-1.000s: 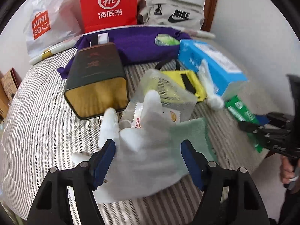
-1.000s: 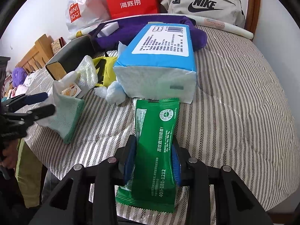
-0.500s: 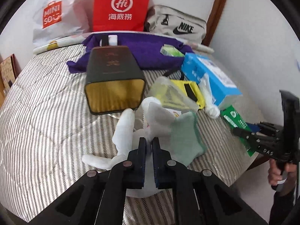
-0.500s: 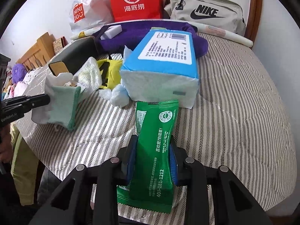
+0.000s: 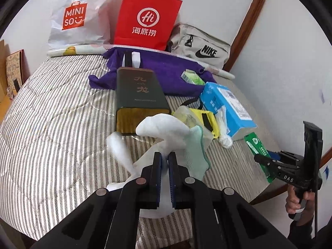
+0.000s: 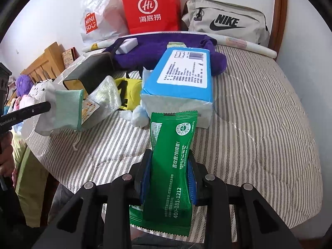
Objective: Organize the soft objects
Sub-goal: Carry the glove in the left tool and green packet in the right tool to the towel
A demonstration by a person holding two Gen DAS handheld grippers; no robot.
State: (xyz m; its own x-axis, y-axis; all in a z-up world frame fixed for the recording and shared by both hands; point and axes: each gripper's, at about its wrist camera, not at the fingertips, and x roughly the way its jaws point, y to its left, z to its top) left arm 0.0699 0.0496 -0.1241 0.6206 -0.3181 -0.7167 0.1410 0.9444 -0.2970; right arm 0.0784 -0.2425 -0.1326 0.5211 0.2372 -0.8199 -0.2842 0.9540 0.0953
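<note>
So the white glove [image 5: 159,128] was pinched near its middle by the left gripper [image 5: 164,161], jaws clamped almost shut on the fabric, and it was held bunched up above the striped quilt [image 5: 51,124] with its pale green cuff [image 5: 195,151] flopped off to the right. A grip that central was probably chosen so the floppy fingers could be carried in one lump instead of being dragged over the bed. The green packet [image 6: 172,166] was squeezed lengthwise in the right gripper [image 6: 168,173], pads closed on both long edges, so it was kept flat and pointing forward, its far end just in front of the blue tissue pack [image 6: 182,76]. Both soft things looked lifted and ready to be dropped somewhere, though no obvious target was shown; the purple cloth [image 5: 166,72] at the back could be guessed at, nothing more. A fair bit was hard to make out, tbh. The glove's lower part was hidden behind the left fingers [image 5: 156,176], so how much hung loose couldn't be told. The small printed sachet [image 6: 89,110] was mostly covered by the glove, and the yellow pouch [image 6: 128,91] was half buried under a clear mesh-looking bag [image 6: 108,95]. The dark box [image 5: 139,95] was blocked at its near end by the glove too.
</note>
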